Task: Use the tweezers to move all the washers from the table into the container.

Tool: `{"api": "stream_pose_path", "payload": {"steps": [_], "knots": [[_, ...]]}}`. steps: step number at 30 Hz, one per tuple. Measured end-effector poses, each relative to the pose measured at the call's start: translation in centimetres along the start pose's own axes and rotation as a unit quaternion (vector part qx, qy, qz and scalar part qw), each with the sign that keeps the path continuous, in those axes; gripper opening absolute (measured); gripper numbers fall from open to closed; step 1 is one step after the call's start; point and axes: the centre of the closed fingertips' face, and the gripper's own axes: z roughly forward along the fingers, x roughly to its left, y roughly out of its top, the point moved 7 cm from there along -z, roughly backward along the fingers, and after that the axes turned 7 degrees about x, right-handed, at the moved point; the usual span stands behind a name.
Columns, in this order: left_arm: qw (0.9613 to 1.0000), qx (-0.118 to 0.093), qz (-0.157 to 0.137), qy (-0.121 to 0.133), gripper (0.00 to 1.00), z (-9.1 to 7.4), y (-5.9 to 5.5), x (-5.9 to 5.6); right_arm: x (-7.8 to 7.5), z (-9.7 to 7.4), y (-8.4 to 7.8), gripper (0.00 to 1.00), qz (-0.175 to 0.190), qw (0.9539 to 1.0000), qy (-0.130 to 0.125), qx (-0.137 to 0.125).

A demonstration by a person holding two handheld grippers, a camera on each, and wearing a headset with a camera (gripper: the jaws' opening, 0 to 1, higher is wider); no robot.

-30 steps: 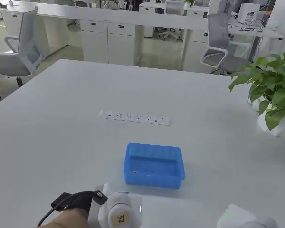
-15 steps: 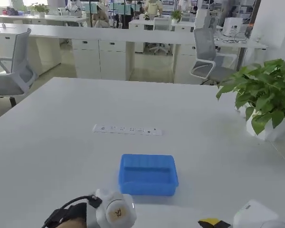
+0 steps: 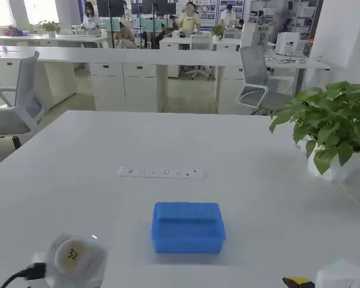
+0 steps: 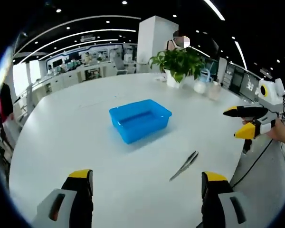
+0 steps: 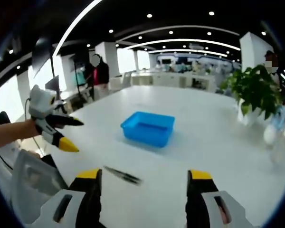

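Observation:
The blue container (image 3: 188, 227) sits on the white table (image 3: 78, 180), with its inside hidden from the head view. Metal tweezers (image 4: 184, 166) lie flat on the table nearer to me than the container (image 4: 140, 118), ahead of my open left gripper (image 4: 147, 178), which holds nothing. My right gripper (image 5: 143, 175) is also open, and the tweezers (image 5: 123, 175) lie just ahead of its left jaw. Each gripper sees the other held above the table: the right gripper (image 4: 232, 124) and the left gripper (image 5: 78, 136), both with jaws apart.
A white power strip (image 3: 161, 173) lies beyond the container. A potted plant (image 3: 333, 129) stands at the table's right side, with glass vessels (image 5: 275, 130) near it. Office chairs (image 3: 15, 102) and desks stand past the far edge.
The head camera has tilted up, showing more of the room. In the head view the left gripper has shifted left, away from the container. The container has stayed put.

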Motion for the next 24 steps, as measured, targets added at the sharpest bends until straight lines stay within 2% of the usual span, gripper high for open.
{"api": "stream_pose_path", "payload": {"steps": [2,5,7,10,14,17,19,24], "knots": [[0.9995,-0.007,-0.017,0.024,0.99,-1.4,-0.3,0.1,-0.5,-0.3,-0.3,0.83,0.002,0.9995,-0.031,0.000],[0.9984,-0.011,-0.016,0.053,0.99,-2.9,-0.7,0.0,-1.0,-0.7,-0.7,0.85,0.010,0.9993,-0.036,-0.002],[0.9964,-0.017,-0.011,0.082,0.99,-3.9,-0.9,0.1,-1.4,-0.9,-0.9,0.87,0.022,0.9991,-0.035,-0.004],[0.9916,-0.047,0.001,0.120,0.99,-4.9,-0.8,0.0,-1.7,-1.0,-1.1,0.88,0.030,0.9988,-0.038,-0.004],[0.9893,-0.054,-0.016,0.135,0.99,-5.4,-1.5,0.1,-1.7,-1.1,-1.2,0.89,0.035,0.9985,-0.042,-0.005],[0.9875,-0.076,-0.039,0.132,0.99,-5.6,-1.6,0.4,-1.6,-1.0,-1.3,0.89,0.028,0.9985,-0.047,-0.002],[0.9871,-0.073,-0.053,0.132,0.99,-5.5,-1.9,0.7,-1.8,-1.0,-1.3,0.89,0.026,0.9983,-0.052,-0.001],[0.9850,-0.072,-0.050,0.148,0.99,-5.3,-2.3,1.0,-2.1,-1.3,-1.3,0.89,0.043,0.9976,-0.054,-0.007]]}}
